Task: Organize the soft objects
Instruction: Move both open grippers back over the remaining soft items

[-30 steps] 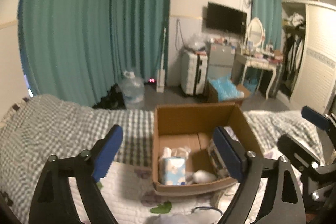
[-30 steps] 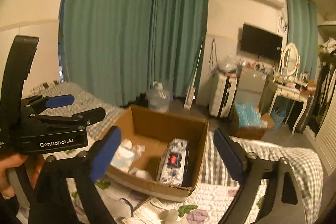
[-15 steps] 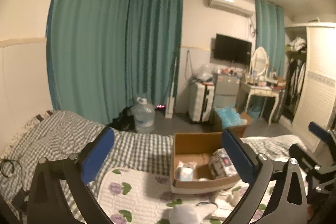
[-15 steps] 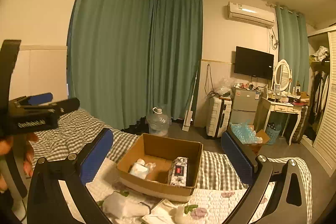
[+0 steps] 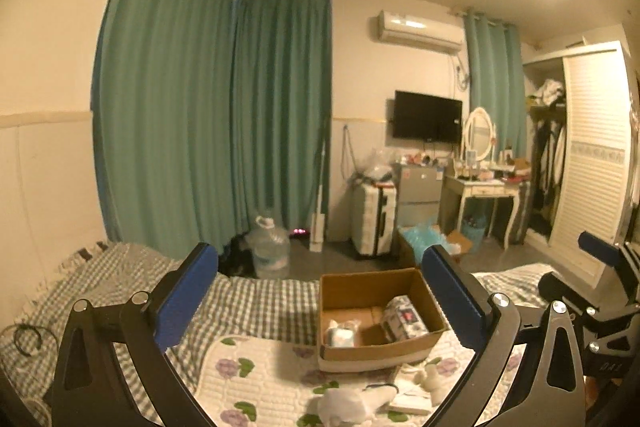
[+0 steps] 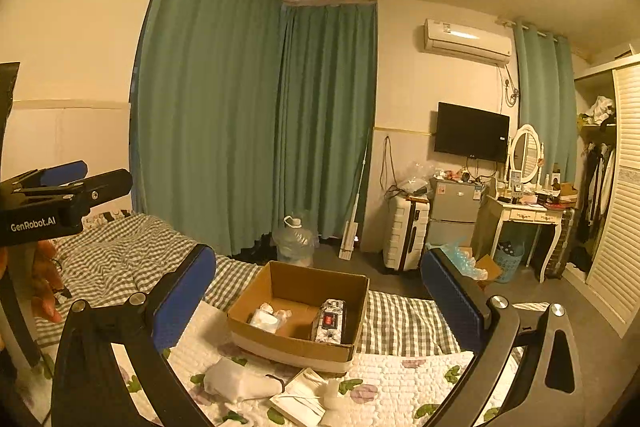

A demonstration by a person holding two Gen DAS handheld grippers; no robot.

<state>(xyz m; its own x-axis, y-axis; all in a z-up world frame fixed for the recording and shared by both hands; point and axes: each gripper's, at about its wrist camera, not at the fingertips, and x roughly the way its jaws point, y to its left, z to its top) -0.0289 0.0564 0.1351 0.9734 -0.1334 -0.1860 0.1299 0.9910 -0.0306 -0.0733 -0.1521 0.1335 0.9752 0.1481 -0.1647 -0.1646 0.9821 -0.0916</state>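
Observation:
An open cardboard box [image 5: 376, 351] [image 6: 288, 345] stands on the bed's flowered quilt [image 5: 260, 375] [image 6: 392, 375]. Inside lie a patterned tissue pack [image 5: 404, 317] [image 6: 330, 321] and small white soft packs [image 5: 340, 335] [image 6: 266, 317]. In front of the box lie a white soft bundle [image 5: 348, 405] [image 6: 236, 381], a flat white packet [image 6: 300, 397] and a small white piece [image 5: 432, 377]. My left gripper [image 5: 316, 307] is open and empty, raised well back from the box. My right gripper [image 6: 318, 301] is open and empty, also raised. Each gripper shows at the edge of the other's view.
A checked blanket [image 5: 256, 303] [image 6: 120, 259] covers the bed. Beyond are green curtains [image 5: 224, 131], a water jug [image 5: 268, 251], a suitcase [image 5: 374, 223], a small fridge [image 6: 454, 211], a dressing table [image 6: 524, 219], a TV [image 6: 472, 133] and a wardrobe [image 5: 592, 163].
Both grippers have pulled up and back from the box, which now looks smaller and farther. Both stayed open and empty.

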